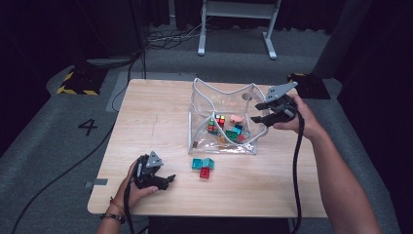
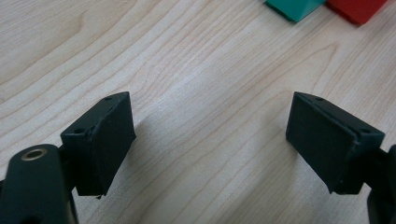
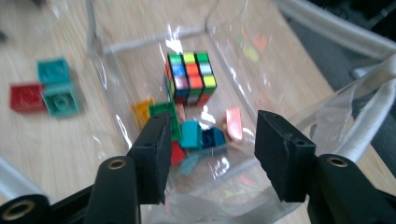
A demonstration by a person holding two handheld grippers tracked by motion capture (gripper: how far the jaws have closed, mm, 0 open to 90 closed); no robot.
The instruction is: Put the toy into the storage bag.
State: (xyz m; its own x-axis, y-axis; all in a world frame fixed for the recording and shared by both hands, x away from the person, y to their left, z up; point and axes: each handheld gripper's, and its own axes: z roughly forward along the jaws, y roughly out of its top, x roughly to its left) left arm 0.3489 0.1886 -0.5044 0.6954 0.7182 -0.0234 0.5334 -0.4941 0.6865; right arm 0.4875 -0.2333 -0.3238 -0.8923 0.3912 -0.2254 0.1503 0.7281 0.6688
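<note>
With its jaws partly open and empty over the clear bag point(image 3: 289, 121), the right gripper point(image 3: 210, 149) should clear the rim, while the wide-open, empty left gripper point(image 2: 210, 135) straddles the bricks point(image 1: 203, 166) squarely on the table point(image 1: 156, 126).
</note>
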